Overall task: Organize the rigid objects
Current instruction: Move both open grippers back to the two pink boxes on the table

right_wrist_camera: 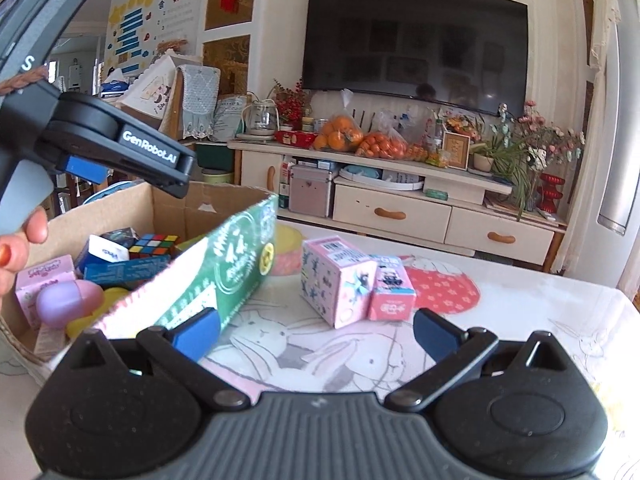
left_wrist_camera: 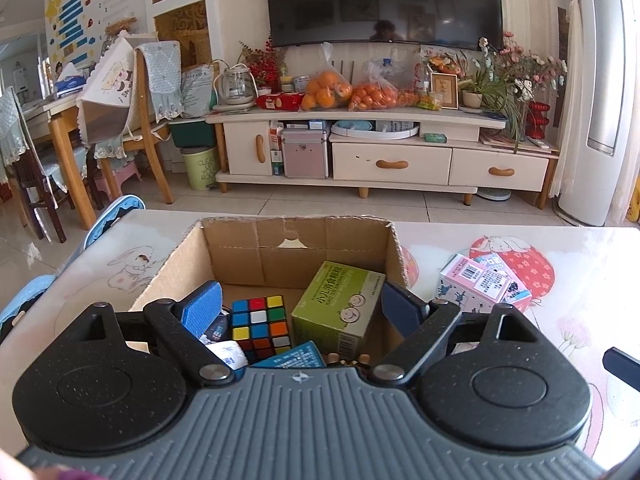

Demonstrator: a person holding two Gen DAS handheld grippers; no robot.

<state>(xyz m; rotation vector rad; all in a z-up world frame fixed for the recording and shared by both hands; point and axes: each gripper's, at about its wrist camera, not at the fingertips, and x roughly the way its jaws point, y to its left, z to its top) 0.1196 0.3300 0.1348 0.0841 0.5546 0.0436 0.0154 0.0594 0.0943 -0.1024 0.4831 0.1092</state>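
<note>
While the left gripper [left_wrist_camera: 301,308] hangs above the cardboard box [left_wrist_camera: 296,240], its jaws stand wide with nothing between them; the box holds a Rubik's cube [left_wrist_camera: 261,326], a green carton [left_wrist_camera: 340,306] and a blue packet [left_wrist_camera: 290,358]; the right gripper [right_wrist_camera: 316,334] sits over the table [right_wrist_camera: 520,312], jaws likewise wide and empty; two pink boxes [right_wrist_camera: 338,282] stand touching on the tablecloth, just right of the cardboard box; a purple egg-shaped capsule [right_wrist_camera: 60,302] lies at the near end of the box.
</note>
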